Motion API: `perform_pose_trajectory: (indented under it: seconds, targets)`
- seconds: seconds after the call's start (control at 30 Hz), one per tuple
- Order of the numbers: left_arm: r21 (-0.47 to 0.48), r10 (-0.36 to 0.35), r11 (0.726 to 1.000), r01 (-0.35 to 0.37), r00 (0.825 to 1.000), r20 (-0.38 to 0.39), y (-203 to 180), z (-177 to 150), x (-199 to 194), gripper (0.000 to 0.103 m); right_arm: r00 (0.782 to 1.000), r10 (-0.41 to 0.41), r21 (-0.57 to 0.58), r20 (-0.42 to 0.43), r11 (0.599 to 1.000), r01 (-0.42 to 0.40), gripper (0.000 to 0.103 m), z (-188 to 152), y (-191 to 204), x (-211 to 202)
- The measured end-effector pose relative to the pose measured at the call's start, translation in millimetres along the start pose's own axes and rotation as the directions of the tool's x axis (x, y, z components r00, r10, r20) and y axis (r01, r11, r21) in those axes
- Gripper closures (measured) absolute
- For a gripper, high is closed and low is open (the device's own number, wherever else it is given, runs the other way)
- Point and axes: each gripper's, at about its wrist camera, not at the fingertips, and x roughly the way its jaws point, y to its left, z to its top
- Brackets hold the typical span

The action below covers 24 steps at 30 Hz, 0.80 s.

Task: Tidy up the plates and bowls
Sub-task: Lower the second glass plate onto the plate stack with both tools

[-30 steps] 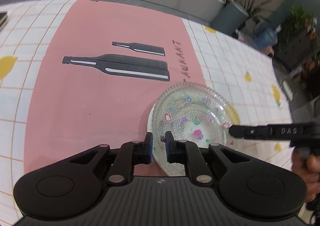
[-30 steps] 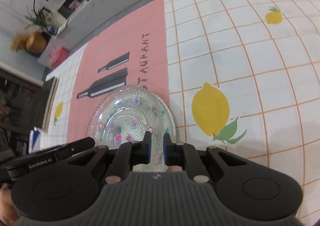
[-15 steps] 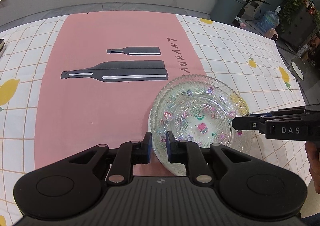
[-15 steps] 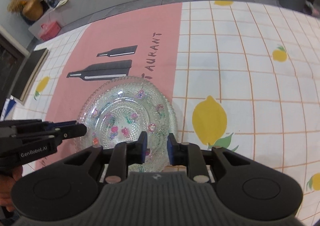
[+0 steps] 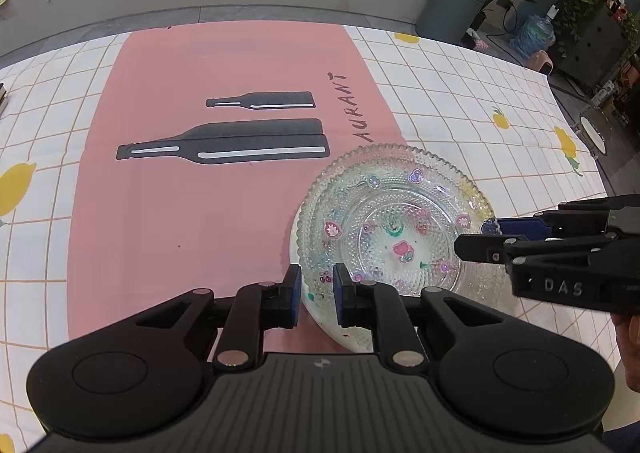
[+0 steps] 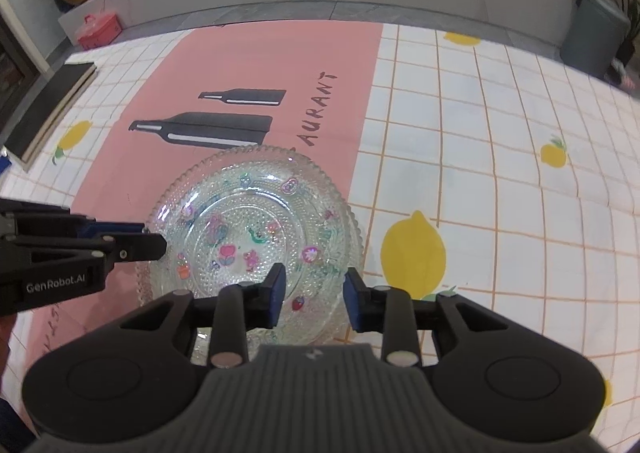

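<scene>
Only from the right wrist, a black board [image 6: 48, 105] shows.

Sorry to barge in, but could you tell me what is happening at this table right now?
A person works a hand-held gripper in each hand around stacked glass dishes on the tablecloth. The left hand-held gripper has its fingers narrowly astride the top dish's near rim; whether they pinch it is unclear. The right hand-held gripper is open at the opposite rim.
</scene>
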Motion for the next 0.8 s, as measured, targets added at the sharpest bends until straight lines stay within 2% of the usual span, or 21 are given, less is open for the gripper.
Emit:
perform_pose_trajectory:
  seconds: [0.13,0.2,0.5,0.57,0.7,0.8]
  targets:
    - [-0.007,-0.023,1.000,0.023,1.000,-0.008,-1.0,-0.7,1.4,0.083,0.997,-0.073,-0.073,0.013,0.995,0.074,0.068,-2.5,9.0,0.0]
    - [0.001,-0.015,1.000,0.015,1.000,-0.010,-3.4,-1.4,2.4,0.083,0.996,-0.083,-0.091,0.018,0.992,0.084,0.068,-3.1,11.5,-0.3]
    - [0.006,-0.011,1.000,0.011,1.000,-0.020,-3.8,-1.4,2.3,0.083,0.998,-0.062,-0.069,-0.001,0.996,0.062,0.067,-4.9,7.5,5.8]
    - [0.024,-0.005,1.000,0.006,0.999,-0.034,-5.9,-1.9,3.4,0.079,0.998,-0.057,-0.071,-0.007,0.996,0.056,0.067,-5.9,8.2,7.7]
    - [0.007,-0.003,1.000,0.003,0.999,-0.042,-3.5,-1.7,2.6,0.076,0.999,-0.032,-0.042,-0.012,0.999,0.031,0.067,-5.7,5.4,9.6]
    - [-0.029,0.001,1.000,-0.002,0.999,-0.040,2.8,-0.3,0.6,0.067,0.999,-0.034,-0.007,-0.007,0.999,0.034,0.068,-5.1,1.3,10.1]
